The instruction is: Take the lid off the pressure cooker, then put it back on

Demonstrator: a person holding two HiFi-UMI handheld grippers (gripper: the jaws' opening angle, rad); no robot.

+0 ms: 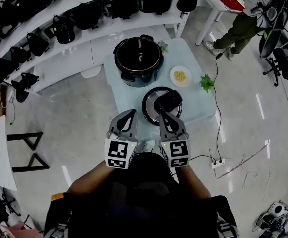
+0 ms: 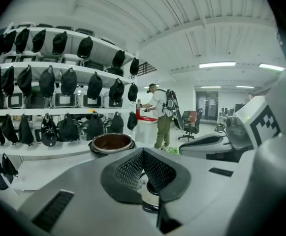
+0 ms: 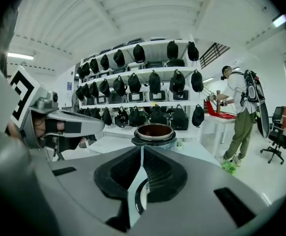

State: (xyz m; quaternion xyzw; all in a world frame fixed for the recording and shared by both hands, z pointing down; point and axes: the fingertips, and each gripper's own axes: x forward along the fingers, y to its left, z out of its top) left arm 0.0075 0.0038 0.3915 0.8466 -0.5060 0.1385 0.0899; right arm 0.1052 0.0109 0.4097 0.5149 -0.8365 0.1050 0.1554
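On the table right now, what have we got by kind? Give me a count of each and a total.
pressure cooker pot: 1
lid: 1
plate with yellow food: 1
green sprigs: 2
Total: 5

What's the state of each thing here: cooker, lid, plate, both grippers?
pressure cooker: open, lid off, upright on the table.
lid: off, lying on the table in front of the pressure cooker, handle up.
plate: holds yellow food.
left gripper: shut, nothing held.
right gripper: shut, nothing held, above the lid.
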